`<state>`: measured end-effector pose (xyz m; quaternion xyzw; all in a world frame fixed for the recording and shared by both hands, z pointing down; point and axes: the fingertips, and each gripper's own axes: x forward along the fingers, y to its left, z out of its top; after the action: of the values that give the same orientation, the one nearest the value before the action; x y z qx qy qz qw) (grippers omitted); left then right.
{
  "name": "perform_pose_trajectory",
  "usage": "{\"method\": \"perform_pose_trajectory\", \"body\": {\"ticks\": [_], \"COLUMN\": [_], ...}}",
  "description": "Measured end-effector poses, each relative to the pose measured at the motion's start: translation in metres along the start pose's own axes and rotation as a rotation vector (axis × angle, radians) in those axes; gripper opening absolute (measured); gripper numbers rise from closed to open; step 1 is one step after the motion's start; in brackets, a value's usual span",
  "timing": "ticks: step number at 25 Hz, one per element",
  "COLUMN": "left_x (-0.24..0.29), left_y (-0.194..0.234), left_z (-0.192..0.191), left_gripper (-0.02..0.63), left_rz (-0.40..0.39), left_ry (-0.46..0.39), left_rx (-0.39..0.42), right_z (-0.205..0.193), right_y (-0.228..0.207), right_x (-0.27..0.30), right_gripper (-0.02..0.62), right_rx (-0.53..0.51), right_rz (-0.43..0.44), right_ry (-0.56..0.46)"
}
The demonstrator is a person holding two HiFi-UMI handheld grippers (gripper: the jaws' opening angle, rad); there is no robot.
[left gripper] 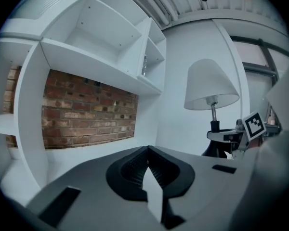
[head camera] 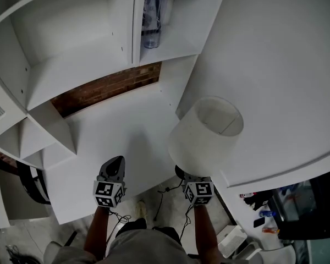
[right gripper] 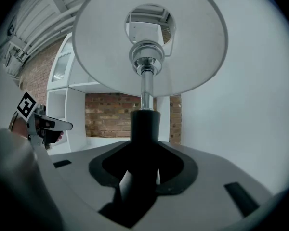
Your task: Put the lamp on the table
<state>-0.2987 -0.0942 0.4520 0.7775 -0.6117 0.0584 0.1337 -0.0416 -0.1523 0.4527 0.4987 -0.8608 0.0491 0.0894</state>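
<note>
A: Progress?

B: Part way, by my reading. The lamp [head camera: 205, 132] is carried upright in the right tongs [right gripper: 137, 174], which pinch its stem [right gripper: 145, 124] low down. It hangs by the near right corner of the bench [head camera: 115, 139], close to the white side panel. I cannot tell whether it is over the top or just off its edge, because the shade hides the foot from above.

A: Other side?

B: The left tongs [left gripper: 147, 167] are pressed together with nothing between them (idle, by the look of it), near the bench's front edge.

A: Left to do?

B: Bring it in over the bare top, set it down and let go.

A: Materials?

B: The shade [right gripper: 149, 37] is a matte white tapered drum, open at the top. The stem is a bright metal tube rising from a dull black sleeve. The bench and shelving [head camera: 71, 54] are smooth white board. There is rough red brick wall [head camera: 107, 89] behind.
</note>
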Motion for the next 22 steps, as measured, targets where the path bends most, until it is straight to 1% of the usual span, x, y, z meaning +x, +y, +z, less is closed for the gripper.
{"method": "perform_pose_trajectory", "body": {"ticks": [4, 8, 11, 14, 17, 22], "left_x": [0.022, 0.05, 0.073, 0.096, 0.116, 0.146], "left_y": [-0.003, -0.003, -0.008, -0.02, -0.033, -0.051], "left_z": [-0.006, -0.008, -0.013, -0.017, -0.024, -0.043], "left_gripper": [0.005, 0.005, 0.005, 0.005, 0.005, 0.005], "left_rz": [-0.05, -0.072, -0.093, -0.121, -0.133, -0.151], "left_ry": [0.029, 0.044, 0.058, 0.072, 0.081, 0.093], "left_rx": [0.006, -0.004, -0.003, 0.018, 0.034, 0.064], "right_z": [-0.002, -0.003, -0.01, -0.018, -0.03, -0.056], "right_y": [-0.013, -0.033, -0.052, -0.072, -0.091, -0.115], "right_x": [0.01, 0.021, 0.028, 0.034, 0.042, 0.062], "right_gripper": [0.164, 0.164, 0.164, 0.164, 0.164, 0.164], "right_rx": [-0.006, -0.009, -0.017, -0.026, -0.022, -0.017], "right_rz": [-0.044, -0.085, -0.105, -0.119, -0.124, -0.107], "right_ry": [-0.012, -0.033, -0.031, -0.022, -0.014, -0.007]}}
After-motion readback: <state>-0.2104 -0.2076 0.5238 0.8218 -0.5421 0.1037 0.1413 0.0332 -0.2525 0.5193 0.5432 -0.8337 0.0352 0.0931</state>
